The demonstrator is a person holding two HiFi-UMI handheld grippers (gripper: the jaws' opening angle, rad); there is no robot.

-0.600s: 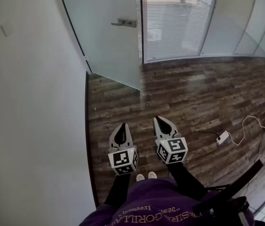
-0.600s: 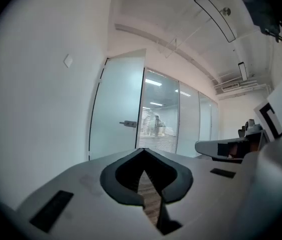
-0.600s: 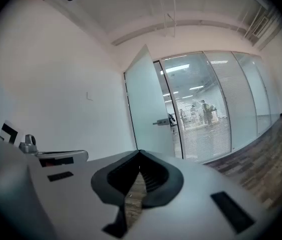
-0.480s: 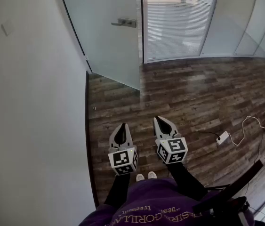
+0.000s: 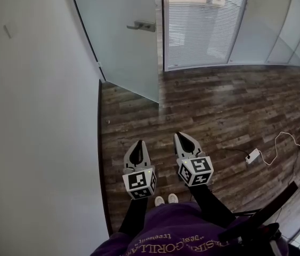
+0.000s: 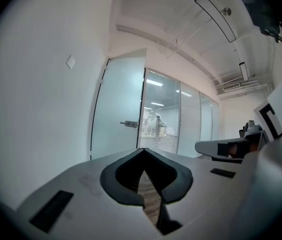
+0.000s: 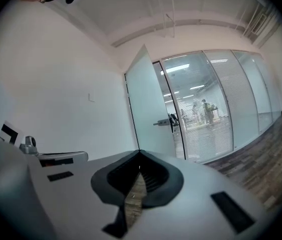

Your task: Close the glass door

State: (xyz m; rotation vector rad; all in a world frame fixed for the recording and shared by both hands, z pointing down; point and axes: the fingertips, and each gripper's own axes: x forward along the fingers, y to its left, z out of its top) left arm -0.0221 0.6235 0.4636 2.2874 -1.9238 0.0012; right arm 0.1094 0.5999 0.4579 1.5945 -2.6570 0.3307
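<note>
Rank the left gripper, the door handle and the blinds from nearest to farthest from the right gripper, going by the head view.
1. The left gripper: close beside the right gripper, on its left, jaws shut.
2. The door handle: well ahead, near the free edge of the open glass door.
3. The blinds: farthest, in the wall beyond the door, to the handle's right.
</note>
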